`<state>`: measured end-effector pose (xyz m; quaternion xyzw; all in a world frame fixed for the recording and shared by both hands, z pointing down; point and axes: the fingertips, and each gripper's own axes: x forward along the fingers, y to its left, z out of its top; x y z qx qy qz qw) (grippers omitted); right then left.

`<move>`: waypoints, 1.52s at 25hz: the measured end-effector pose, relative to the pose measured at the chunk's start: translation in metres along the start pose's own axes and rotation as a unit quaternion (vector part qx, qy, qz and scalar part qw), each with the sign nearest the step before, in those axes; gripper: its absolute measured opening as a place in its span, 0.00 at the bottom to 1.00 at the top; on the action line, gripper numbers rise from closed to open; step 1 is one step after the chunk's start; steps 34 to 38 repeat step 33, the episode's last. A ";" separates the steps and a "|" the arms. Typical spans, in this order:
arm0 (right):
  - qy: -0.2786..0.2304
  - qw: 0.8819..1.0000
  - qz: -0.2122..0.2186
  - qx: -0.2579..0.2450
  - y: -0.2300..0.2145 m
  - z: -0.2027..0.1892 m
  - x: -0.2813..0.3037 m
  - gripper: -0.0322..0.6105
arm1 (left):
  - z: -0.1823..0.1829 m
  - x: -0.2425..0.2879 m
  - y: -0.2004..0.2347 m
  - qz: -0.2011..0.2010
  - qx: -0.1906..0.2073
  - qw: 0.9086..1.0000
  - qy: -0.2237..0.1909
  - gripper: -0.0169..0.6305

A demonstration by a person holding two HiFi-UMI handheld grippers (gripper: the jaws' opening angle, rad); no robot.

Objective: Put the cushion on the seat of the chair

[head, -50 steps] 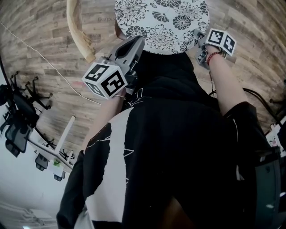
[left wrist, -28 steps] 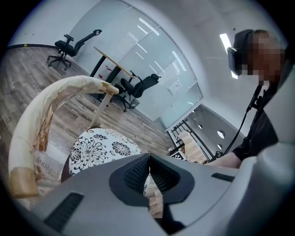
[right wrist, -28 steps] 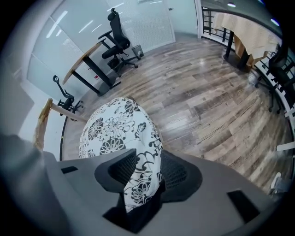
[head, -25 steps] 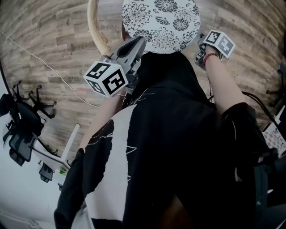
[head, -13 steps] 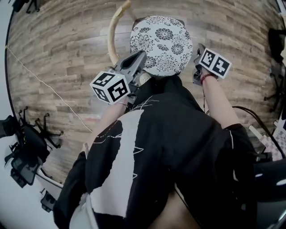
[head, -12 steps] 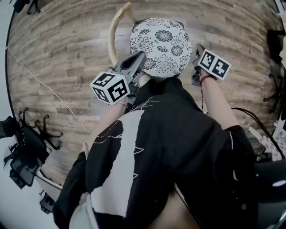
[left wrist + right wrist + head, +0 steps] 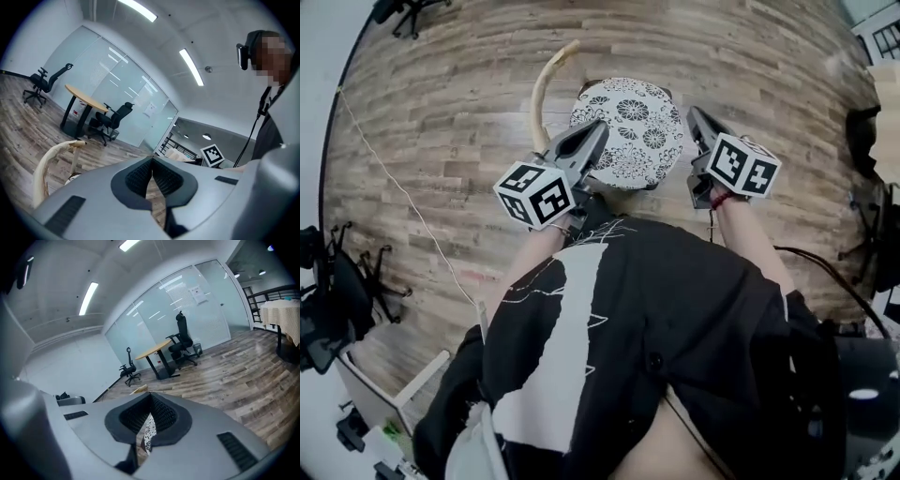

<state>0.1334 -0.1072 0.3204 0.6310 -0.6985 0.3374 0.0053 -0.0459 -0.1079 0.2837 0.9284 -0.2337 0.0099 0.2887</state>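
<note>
Cushion (image 7: pixel 630 131): flat over chair (image 7: pixel 546 89) seat; placement looks complete. Left gripper (image 7: pixel 598 127), right gripper (image 7: pixel 694 114): fingers pressed together, empty, above seat's near edge, apparently done

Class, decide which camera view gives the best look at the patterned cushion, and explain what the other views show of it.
The head view: nearly all the round cushion lies in sight from above on the chair. The right gripper view shows only a patterned sliver behind its fingers; the left gripper view shows hardly any.
</note>
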 end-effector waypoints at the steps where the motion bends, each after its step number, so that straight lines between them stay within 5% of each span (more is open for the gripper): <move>1: 0.001 1.000 0.011 -0.002 0.002 0.002 -0.007 0.07 | -0.003 -0.002 -0.007 0.006 -0.002 1.000 -0.006 0.05; 16: 0.012 0.994 0.085 -0.070 0.010 -0.050 -0.153 0.07 | -0.083 -0.045 -0.126 0.034 -0.018 0.999 -0.034 0.05; 38: 0.014 0.993 0.097 -0.065 0.014 -0.080 -0.193 0.07 | -0.115 -0.065 -0.163 0.030 -0.005 0.999 -0.019 0.05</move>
